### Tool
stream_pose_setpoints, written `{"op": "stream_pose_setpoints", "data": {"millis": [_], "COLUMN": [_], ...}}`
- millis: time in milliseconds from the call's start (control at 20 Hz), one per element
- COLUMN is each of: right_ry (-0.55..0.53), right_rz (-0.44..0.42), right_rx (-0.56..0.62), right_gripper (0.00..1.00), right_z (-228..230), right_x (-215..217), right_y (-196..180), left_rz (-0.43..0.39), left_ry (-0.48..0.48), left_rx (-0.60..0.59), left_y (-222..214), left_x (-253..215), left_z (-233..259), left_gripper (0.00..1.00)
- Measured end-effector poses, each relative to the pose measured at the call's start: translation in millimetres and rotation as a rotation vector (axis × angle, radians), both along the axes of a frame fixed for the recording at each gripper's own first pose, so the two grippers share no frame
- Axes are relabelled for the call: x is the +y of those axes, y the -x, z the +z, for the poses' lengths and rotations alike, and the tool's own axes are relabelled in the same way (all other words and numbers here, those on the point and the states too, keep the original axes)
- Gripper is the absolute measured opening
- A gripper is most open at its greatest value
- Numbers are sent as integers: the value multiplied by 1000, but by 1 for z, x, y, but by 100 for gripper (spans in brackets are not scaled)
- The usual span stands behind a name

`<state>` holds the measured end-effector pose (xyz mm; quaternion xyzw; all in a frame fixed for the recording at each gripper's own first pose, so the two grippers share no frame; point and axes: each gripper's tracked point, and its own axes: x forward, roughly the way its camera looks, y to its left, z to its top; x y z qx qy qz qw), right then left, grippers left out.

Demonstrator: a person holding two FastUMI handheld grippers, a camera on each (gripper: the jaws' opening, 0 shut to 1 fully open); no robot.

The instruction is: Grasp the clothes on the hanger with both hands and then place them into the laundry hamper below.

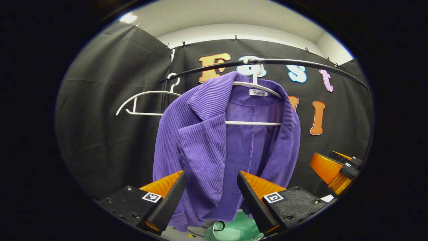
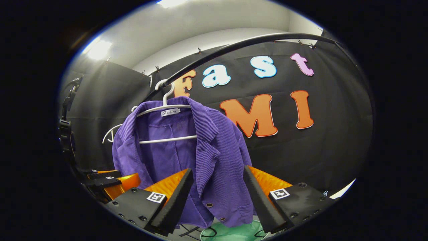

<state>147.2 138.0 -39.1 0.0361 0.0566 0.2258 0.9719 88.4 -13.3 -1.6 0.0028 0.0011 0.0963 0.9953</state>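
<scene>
Fingers of both the left gripper (image 1: 211, 194) and right gripper (image 2: 217, 192) stand apart, holding nothing. Straight ahead of each hangs the purple jacket (image 1: 214, 140), its length vertical, on a white hanger (image 1: 255, 87) from the black rail (image 1: 301, 63), above the green hamper (image 1: 234, 229).

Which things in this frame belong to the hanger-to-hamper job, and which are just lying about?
Belongs to the job:
purple jacket
white hanger it hangs on
green hamper below
left gripper, fingers apart
right gripper, fingers apart

Just there:
empty white hanger
black rail
</scene>
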Motion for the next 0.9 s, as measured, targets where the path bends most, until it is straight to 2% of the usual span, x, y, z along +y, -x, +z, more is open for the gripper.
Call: {"op": "stream_pose_setpoints", "data": {"millis": [100, 200, 250, 400, 450, 500, 600, 650, 700, 750, 800, 850, 900], "right_ry": [11, 28, 34, 40, 44, 48, 57, 62, 66, 66, 67, 59, 52], "right_rz": [-6, -12, -16, -35, -34, -29, -20, -19, -17, -11, -8, 6, 13], "right_rx": [30, 51, 55, 76, 86, 94, 103, 109, 115, 125, 143, 160, 181], "right_gripper": [98, 89, 98, 95, 95, 89, 87, 86, 82, 57, 63, 63, 57], "right_z": [-13, -28, -34, -50, -54, -57, -61, -63, -64, -65, -67, -67, -67], "right_x": [15, 31, 38, 53, 57, 63, 72, 74, 73, 74, 74, 73, 73], "right_y": [-14, -27, -35, -56, -60, -67, -76, -81, -85, -87, -90, -91, -92], "left_rz": [-23, -48, -64, -88, -91, -102, -119, -121, -127, -145, -148, -149, -147], "left_ry": [-3, -3, 3, 11, 5, -2, -5, -3, 2, 9, 7, 0, -8], "left_rx": [6, 13, 10, -4, 5, 7, 15, 16, 15, 10, 6, 5, 6], "left_y": [-15, -28, -35, -45, -46, -47, -49, -49, -50, -49, -48, -47, -47], "left_x": [5, 10, 12, 18, 19, 20, 19, 20, 20, 16, 15, 17, 17], "left_z": [-2, -5, -5, -3, -4, -4, -5, -5, -5, -6, -6, -6, -6], "left_gripper": [96, 96, 96, 93, 87, 84, 77, 70, 76, 71, 72, 64, 56]}}
